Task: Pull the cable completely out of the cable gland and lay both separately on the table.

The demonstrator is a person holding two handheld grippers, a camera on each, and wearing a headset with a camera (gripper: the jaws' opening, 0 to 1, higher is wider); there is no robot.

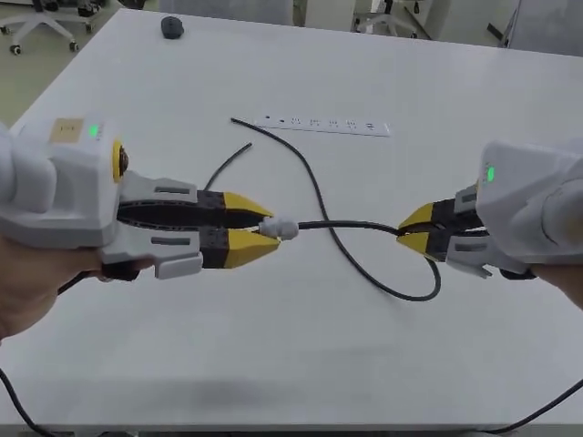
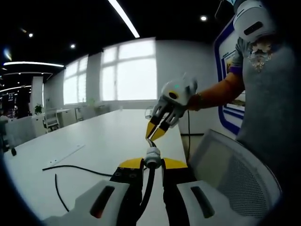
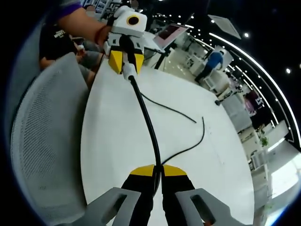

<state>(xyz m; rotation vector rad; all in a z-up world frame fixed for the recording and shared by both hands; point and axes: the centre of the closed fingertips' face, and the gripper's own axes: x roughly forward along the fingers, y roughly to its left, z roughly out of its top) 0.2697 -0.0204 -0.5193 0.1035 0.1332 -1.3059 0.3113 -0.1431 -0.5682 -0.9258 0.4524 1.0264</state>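
Left side: left gripper (image 1: pixel 264 226) has its jaws clamped on the white cable gland (image 1: pixel 281 227). The gland pokes out just past the yellow tips and is held above the table (image 1: pixel 273 355). In the left gripper view the black cable (image 1: pixel 351 225) runs back between the jaws behind the gland, so it's not out yet. A short tail lies on the table on the far side of that gripper.

Middle: the cable leaves the gland to the right in a near-straight, roughly level span. Its long axis runs left-right between the two sets of tips. That's the pull line.

Right side: right gripper (image 1: pixel 403 230) has its jaws closed on the cable itself, well apart from the gland. Past it the slack loops near, then runs off to the far left across the table.

Judgement: pull along the span, with the right hand going right and the left holding the gland fixed. The tail may drag between the left jaws.

Surface: plain white table. A power strip (image 1: pixel 323 125) lies flat on the far side, with a small dark object (image 1: pixel 171 27) near the far edge and office chairs (image 1: pixel 41 23) beyond.
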